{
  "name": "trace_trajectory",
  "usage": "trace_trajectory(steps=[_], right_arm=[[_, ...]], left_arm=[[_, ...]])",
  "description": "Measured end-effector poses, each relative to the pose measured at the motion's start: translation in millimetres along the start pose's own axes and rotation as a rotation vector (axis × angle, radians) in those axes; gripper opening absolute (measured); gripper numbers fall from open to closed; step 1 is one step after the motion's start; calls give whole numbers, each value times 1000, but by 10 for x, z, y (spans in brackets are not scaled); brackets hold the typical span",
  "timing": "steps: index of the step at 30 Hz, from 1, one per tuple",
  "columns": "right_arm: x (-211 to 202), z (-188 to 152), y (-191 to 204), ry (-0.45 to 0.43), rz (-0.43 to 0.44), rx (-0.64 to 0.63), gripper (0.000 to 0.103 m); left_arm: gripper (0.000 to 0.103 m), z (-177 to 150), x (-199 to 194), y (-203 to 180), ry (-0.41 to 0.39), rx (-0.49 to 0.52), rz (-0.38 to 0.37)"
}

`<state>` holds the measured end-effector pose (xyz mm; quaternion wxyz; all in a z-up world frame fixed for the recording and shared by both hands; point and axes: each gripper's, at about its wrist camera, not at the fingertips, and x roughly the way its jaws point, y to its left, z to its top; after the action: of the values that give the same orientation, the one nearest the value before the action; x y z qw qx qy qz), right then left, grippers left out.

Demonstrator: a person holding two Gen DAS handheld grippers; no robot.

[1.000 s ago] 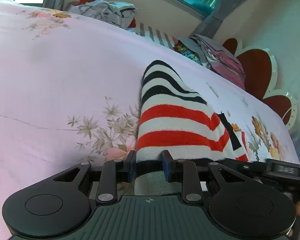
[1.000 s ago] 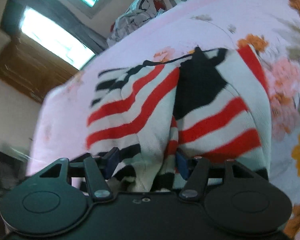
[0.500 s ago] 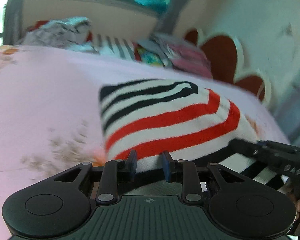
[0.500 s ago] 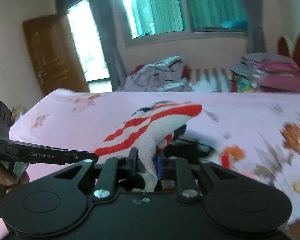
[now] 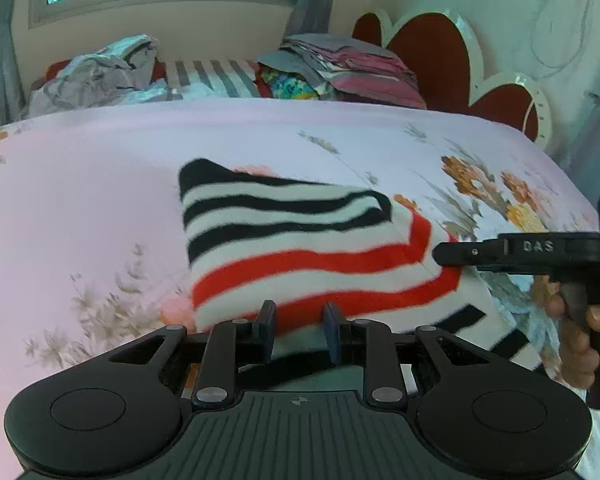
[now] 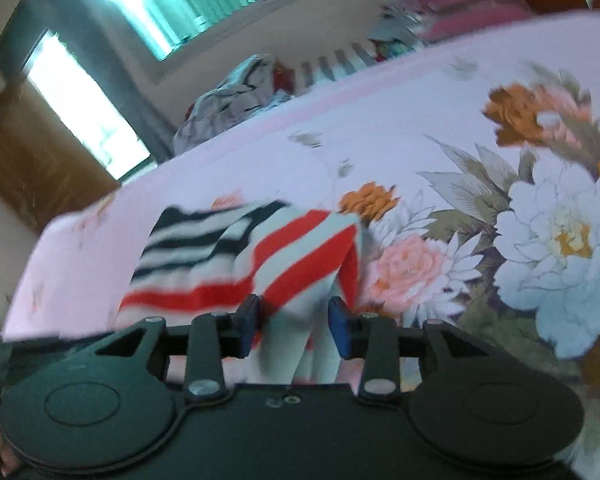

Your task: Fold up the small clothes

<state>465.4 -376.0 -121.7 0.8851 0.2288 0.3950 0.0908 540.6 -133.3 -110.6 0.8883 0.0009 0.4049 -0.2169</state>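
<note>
Garment lowered onto bed | left gripper open | right gripper released, open

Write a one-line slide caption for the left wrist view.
Left gripper at the near edge of a folded red, black and white striped garment on a floral bedsheet, right gripper touching its side.

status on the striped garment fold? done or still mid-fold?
Mid-fold. Done: striped garment already doubled over on the bedsheet. In hand: left gripper and right gripper, jaws apart around its near edge; grip unclear. Left: release and flatten; crumpled clothes unfolded.
</note>
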Motion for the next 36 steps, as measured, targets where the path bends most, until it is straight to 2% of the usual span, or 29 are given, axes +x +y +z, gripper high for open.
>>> trace_trajectory(steps=[1,2,3,5,6,7,9,12,16,21,25,27,29,33,36], right_arm=[[30,26,14,-5,4,-23,27],[17,29,76,-34,-5,-78,13],[-12,30,154,-65,-7,-142,12],[28,-17,253,-78,-51,-249,11],[149,-43,225,-29,-99,-261,11],[229,-64,156,-5,-114,-240,11],[219,-25,77,5,-82,-181,12],[19,20,174,-30,-101,-186,20],[-424,-135,357,-77,-53,-250,19],[-749,-472,539,-29,-22,-329,16],[-753,-730,557,15,-72,-382,15],[-606,-846,501,61,-134,-425,16],[-554,-923,417,58,-110,-373,16],[-557,-949,464,47,-129,-405,16],[-626,-921,482,60,-131,-400,15]], left_arm=[[27,20,19,15,-1,3,0],[27,37,33,27,-8,7,5],[27,47,67,40,0,14,11],[27,43,200,60,74,33,45],[27,36,231,79,85,27,28],[27,44,246,88,90,24,20],[27,77,258,90,104,18,19],[27,48,166,48,85,36,25],[27,-109,-128,-17,31,34,-4],[27,-325,-361,-26,22,16,1],[27,-480,-393,-97,39,95,49],[27,-556,-384,-118,51,121,66],[27,-616,-380,-127,47,136,80],[27,-669,-402,-123,34,137,86],[27,-702,-445,-104,60,128,92]])
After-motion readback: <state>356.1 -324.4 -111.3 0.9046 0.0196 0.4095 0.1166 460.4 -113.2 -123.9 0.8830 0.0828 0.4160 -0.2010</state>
